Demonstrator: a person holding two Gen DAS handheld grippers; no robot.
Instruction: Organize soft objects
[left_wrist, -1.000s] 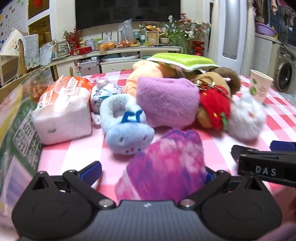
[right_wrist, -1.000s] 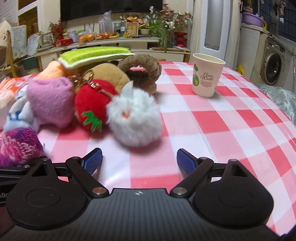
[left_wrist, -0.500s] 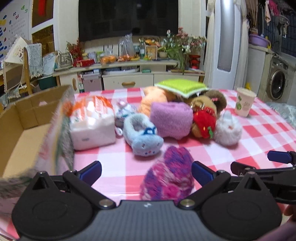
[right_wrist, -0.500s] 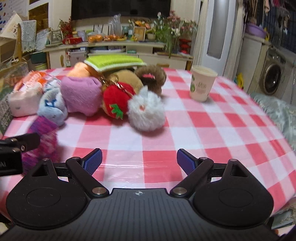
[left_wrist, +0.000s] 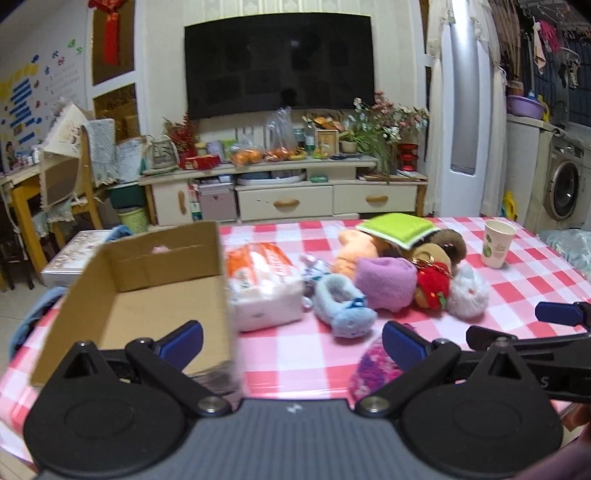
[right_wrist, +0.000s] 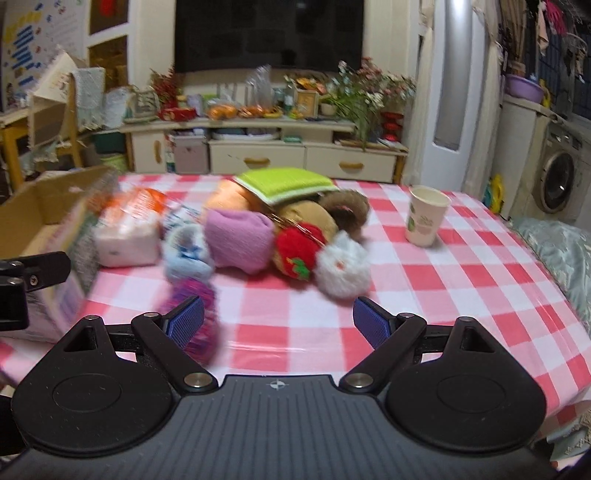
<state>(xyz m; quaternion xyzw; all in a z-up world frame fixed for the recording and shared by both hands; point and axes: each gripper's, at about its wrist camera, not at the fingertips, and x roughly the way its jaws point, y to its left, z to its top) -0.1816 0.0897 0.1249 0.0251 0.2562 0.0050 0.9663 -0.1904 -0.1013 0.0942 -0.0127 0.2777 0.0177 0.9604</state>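
Both tools have drawn back and up from the pile since a second ago, when the left one had the pink-and-purple knitted piece between its fingers. Now the left tool (left_wrist: 291, 338) stands spread and empty, and the knitted piece (left_wrist: 373, 367) lies on the bench beside its right finger, freed. The right tool (right_wrist: 277, 319) is spread as well, holding nothing; the knitted piece (right_wrist: 194, 314) sits partly behind its left finger, too blurred to say if they touch.

Taking the cardboard box (left_wrist: 147, 295) as landmark: it stands open, apparently with nothing yet in it, directly ahead of the left tool's left finger. The knitted piece lies well to the right of the box, near the bench's front edge. Its long axis seems to run away from the camera toward the pile, though blur and the finger hide its ends. A tissue pack (left_wrist: 264, 286) lies just beside the box's right wall, and past it the other soft toys (left_wrist: 388, 282) lie bunched together.

By my judgement, the sorting has barely begun and the knitted piece needs regrasping.
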